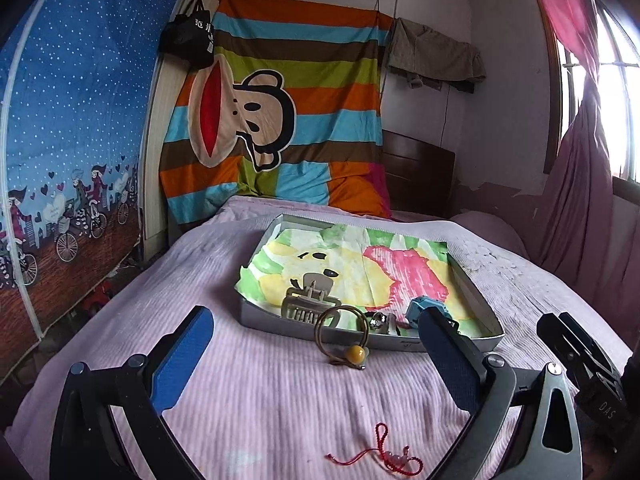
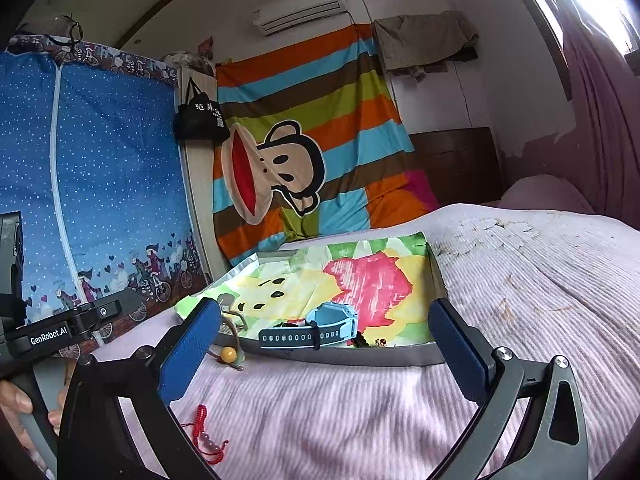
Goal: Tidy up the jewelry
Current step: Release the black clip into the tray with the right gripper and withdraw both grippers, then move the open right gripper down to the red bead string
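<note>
red bracelet (image 1: 384, 454) on bedspread, between open left tool (image 1: 316, 344) fingers.

We hold our left tool (image 1: 316, 334) low and level, its two blue-padded fingers (image 1: 182, 360) spread wide apart at seven and five o'clock in its own view, with nothing between them. Our right tool (image 2: 326, 336) sits just as low, its blue-padded fingers (image 2: 190, 350) equally wide, gripping nothing. In the right wrist view, our left hand (image 2: 18, 404) wraps the grey handle of the left tool at eight o'clock. The right tool's black body shows at four o'clock in the left wrist view.
</note>
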The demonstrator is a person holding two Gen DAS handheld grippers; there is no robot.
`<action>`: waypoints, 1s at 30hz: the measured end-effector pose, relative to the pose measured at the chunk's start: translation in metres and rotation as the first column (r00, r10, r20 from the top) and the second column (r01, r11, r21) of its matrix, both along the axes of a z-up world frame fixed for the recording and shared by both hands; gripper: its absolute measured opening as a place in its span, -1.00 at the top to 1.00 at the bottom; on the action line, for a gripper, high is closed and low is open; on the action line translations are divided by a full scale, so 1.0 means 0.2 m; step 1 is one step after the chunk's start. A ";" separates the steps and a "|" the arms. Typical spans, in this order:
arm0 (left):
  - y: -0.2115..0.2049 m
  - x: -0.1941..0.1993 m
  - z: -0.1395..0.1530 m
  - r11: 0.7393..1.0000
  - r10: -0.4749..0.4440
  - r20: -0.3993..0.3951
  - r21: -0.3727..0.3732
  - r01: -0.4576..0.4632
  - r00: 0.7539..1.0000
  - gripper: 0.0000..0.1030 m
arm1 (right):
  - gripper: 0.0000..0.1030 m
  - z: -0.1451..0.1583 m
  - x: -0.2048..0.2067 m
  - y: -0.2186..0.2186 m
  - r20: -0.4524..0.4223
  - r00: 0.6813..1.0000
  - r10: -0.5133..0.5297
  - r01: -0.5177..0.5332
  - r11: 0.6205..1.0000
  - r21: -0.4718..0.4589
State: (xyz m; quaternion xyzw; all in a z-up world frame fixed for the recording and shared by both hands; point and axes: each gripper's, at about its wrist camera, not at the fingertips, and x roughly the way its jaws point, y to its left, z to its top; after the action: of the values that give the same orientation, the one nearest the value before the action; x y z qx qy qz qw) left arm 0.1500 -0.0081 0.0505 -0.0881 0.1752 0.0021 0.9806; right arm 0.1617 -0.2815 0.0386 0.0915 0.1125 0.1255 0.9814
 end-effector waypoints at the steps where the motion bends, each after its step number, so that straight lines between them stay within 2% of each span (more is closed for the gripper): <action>1: 0.01 -0.02 0.00 1.000 0.003 0.003 0.004 -0.003 1.000 -1.00 | -0.98 0.00 -0.02 0.01 0.002 1.000 0.002 -0.002 1.000 -0.005; 11: 0.06 -0.17 0.00 0.999 0.023 0.033 0.046 -0.024 0.999 -1.00 | -0.98 0.01 -0.18 0.07 0.019 0.999 0.027 -0.027 0.999 -0.021; 16: 0.09 -0.22 -0.02 0.997 0.016 0.023 0.071 -0.018 1.000 -1.00 | -0.97 0.00 -0.22 0.09 0.004 0.999 0.050 -0.050 0.998 -0.041; 21: 0.11 -0.23 -0.04 0.996 -0.002 -0.010 0.086 0.003 1.000 -1.00 | -0.97 -0.02 -0.21 0.12 -0.029 0.996 0.082 -0.084 0.994 -0.077; 30: 0.15 -0.20 -0.10 0.998 -0.003 -0.070 0.059 0.007 0.998 -1.00 | -0.97 -0.08 -0.16 0.19 -0.101 0.984 0.148 -0.160 0.978 -0.131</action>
State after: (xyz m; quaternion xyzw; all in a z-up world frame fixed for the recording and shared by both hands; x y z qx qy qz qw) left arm 0.1101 0.0219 0.0306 -0.0584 0.2097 0.0080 0.9760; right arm 0.1295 -0.2427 0.0217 0.0199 0.1721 0.1888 0.9666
